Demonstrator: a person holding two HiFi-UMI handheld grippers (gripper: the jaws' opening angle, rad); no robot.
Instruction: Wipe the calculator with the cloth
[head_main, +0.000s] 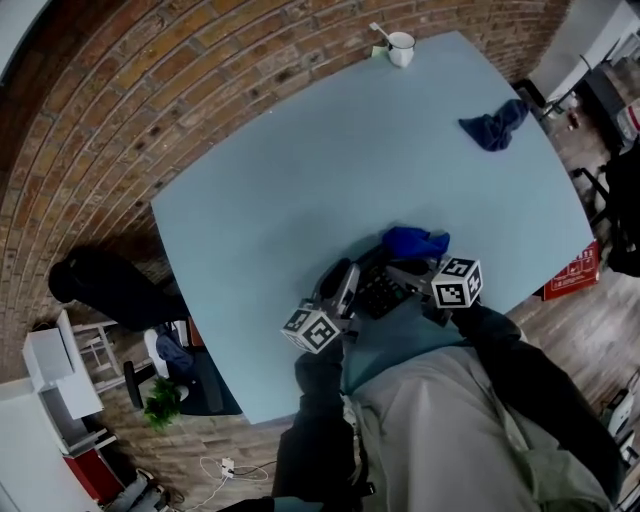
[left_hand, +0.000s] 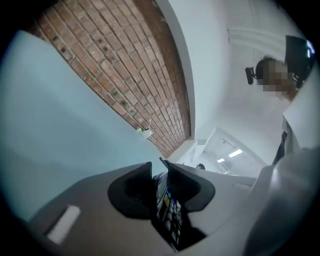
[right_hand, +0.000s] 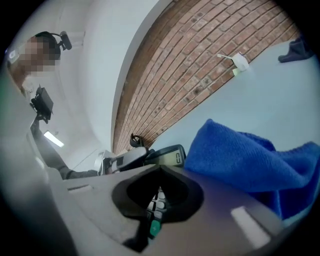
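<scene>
A dark calculator (head_main: 380, 292) lies near the front edge of the pale blue table (head_main: 300, 170), just ahead of the person. My left gripper (left_hand: 160, 167) holds it edge-on, keys (left_hand: 172, 215) showing between the two pads. In the head view the left gripper (head_main: 345, 285) sits at the calculator's left end. A bright blue cloth (head_main: 415, 241) is bunched just beyond the calculator. My right gripper (right_hand: 160, 169) is shut, tips together over the keys, with the blue cloth (right_hand: 240, 155) heaped against its right side. The calculator's display (right_hand: 174, 157) faces this view.
A white mug (head_main: 400, 47) with a spoon stands at the table's far edge. A second, darker blue cloth (head_main: 495, 124) lies at the far right of the table. A brick wall (head_main: 150, 80) runs behind. Chairs and floor clutter lie past the table's edges.
</scene>
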